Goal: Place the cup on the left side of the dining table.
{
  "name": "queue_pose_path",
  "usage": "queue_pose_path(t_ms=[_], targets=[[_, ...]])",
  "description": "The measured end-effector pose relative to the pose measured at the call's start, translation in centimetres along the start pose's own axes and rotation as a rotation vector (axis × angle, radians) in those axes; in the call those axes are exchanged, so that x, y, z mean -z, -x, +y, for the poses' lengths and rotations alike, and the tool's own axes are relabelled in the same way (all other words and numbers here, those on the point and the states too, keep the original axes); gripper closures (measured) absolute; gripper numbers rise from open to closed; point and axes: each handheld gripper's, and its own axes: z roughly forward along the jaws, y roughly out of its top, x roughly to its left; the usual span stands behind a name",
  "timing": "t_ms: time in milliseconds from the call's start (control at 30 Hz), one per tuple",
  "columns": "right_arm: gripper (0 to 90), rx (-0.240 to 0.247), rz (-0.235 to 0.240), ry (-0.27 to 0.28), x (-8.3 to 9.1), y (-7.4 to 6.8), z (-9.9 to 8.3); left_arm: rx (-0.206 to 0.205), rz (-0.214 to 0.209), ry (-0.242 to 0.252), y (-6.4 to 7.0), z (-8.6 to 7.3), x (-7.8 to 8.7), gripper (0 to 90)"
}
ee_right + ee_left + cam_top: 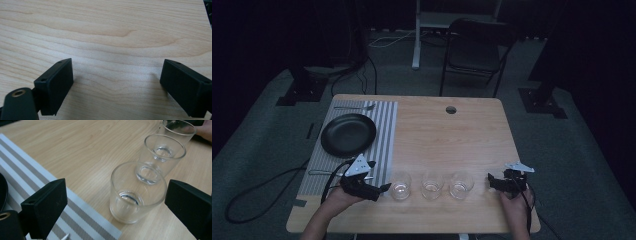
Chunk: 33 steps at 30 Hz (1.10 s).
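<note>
High view: 3 glasses (432,185), 1 plate (348,134).

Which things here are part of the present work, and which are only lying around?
Part of the work: left gripper, open, facing the nearest glass; middle glass; far glass; right gripper, open.

Lying around: black plate, striped mat, chair.

No lettering to call here: nothing readable on the glasses (432,185), nothing on the striped mat (382,130) beside them, and no label, brand or number anywhere around them.
</note>
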Motion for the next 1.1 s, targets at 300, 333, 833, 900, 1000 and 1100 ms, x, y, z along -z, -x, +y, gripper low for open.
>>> queue_pose_path(t_ms=[300, 333, 833, 900, 1000, 1100], targets=[[11.1, 0.000, 0.000, 0.000, 0.0, 0.0, 0.0, -0.034, -0.047, -0.028, 0.8, 1.2, -1.6, 4.8], [11.1, 0.000, 0.000, 0.000, 0.0, 0.0, 0.0, -0.043, -0.044, -0.026, 0.9, 1.4, -1.7, 4.8], [11.1, 0.000, 0.000, 0.000, 0.0, 0.0, 0.0, -0.112, -0.106, -0.074, 2.6, 3.6, -4.6, 4.8], [11.1, 0.000, 0.000, 0.000, 0.0, 0.0, 0.0, -0.118, -0.111, -0.080, 2.8, 3.8, -4.9, 4.8], [11.1, 0.000, 0.000, 0.000, 0.0, 0.0, 0.0, -0.131, -0.123, -0.097, 3.2, 4.1, -5.6, 4.8], [11.1, 0.000, 0.000, 0.000, 0.0, 0.0, 0.0, -0.145, -0.146, -0.109, 3.6, 4.4, -6.1, 4.8]])
